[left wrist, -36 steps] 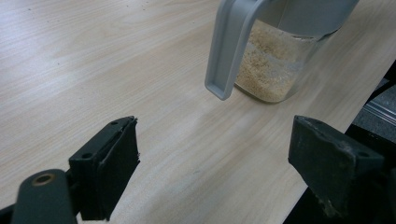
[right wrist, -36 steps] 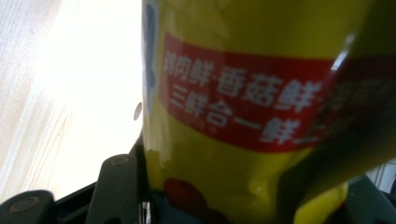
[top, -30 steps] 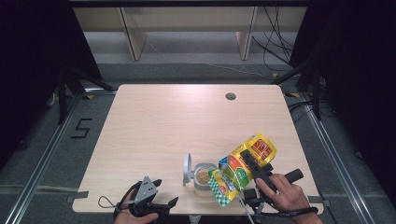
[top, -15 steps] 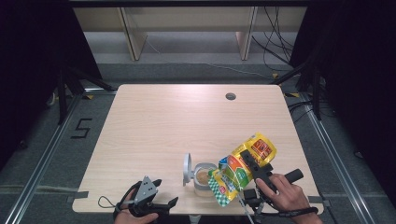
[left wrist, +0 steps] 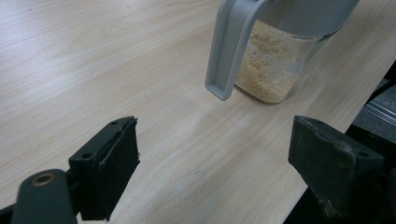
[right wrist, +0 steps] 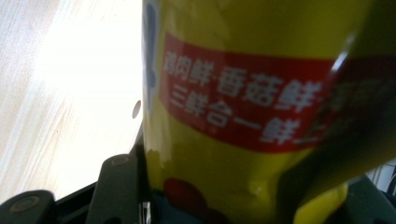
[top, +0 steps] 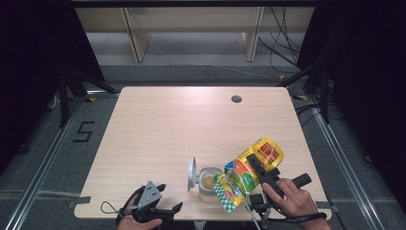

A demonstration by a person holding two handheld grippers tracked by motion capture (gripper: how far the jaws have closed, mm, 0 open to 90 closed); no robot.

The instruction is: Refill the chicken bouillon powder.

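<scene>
Seasoning pouch tips over open jar

Right gripper [top: 253,173] clamps the yellow pouch [top: 249,172], mouth slanting down over the jar [top: 209,183]; left gripper [top: 155,203] idles open.

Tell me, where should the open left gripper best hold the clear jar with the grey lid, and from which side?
Probably on the clear glass jar's round body below the grey flip lid. The left gripper could come level from the near left side, jaws open across the body. The hanging lid seems too loose for a steady hold.
</scene>
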